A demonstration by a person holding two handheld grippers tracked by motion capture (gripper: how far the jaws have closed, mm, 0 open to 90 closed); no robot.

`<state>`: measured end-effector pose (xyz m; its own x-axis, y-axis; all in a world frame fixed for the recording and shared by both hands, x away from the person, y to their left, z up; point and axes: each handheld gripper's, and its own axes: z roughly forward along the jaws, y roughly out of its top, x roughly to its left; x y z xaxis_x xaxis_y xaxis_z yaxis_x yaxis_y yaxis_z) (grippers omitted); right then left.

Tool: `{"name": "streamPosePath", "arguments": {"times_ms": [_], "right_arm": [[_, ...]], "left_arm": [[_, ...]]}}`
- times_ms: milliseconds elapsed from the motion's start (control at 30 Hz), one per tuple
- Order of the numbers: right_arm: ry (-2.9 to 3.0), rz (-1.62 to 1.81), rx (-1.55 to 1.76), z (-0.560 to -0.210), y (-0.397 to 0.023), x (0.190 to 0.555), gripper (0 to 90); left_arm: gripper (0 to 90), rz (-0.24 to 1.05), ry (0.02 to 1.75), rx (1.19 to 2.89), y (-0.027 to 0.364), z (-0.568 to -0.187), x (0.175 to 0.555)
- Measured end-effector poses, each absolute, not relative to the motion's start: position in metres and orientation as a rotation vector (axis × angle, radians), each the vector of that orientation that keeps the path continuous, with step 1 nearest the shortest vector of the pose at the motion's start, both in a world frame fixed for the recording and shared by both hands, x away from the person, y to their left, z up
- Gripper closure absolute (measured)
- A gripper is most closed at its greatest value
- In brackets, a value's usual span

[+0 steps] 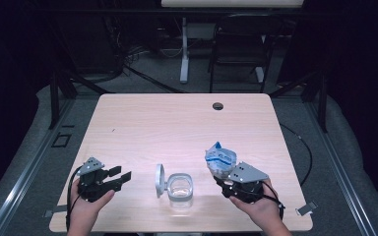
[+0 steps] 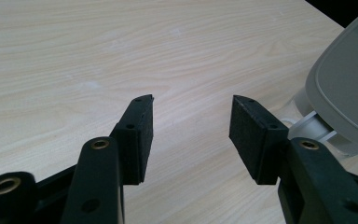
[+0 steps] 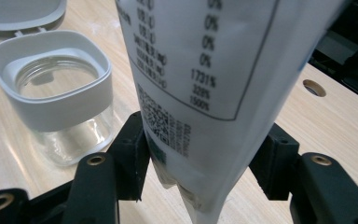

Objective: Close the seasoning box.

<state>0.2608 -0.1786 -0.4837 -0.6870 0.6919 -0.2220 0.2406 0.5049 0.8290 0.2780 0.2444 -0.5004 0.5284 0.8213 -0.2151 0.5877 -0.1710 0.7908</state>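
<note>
Two grippers work the near edge of one wooden table. Right gripper has its jaws spread wide around one soft white pouch, pads pressing its sides; the pouch stands above the table just right of the jar, its printed panel showing "0%", "1731%" and a QR-like code, other print too blurred to read. Left gripper gapes empty over bare wood. One clear glass jar stands between them, its hinged white lid flipped open.
</note>
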Motion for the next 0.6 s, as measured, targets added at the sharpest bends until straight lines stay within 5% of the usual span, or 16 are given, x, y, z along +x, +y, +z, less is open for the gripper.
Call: {"name": "streamPosePath", "arguments": {"times_ms": [600], "right_arm": [[2.313,1.028,0.676,-0.487,-0.1683,0.26,44.7]], "left_arm": [[49.9,0.326,1.164,1.867,0.2452,-0.5016,0.2787]]}}
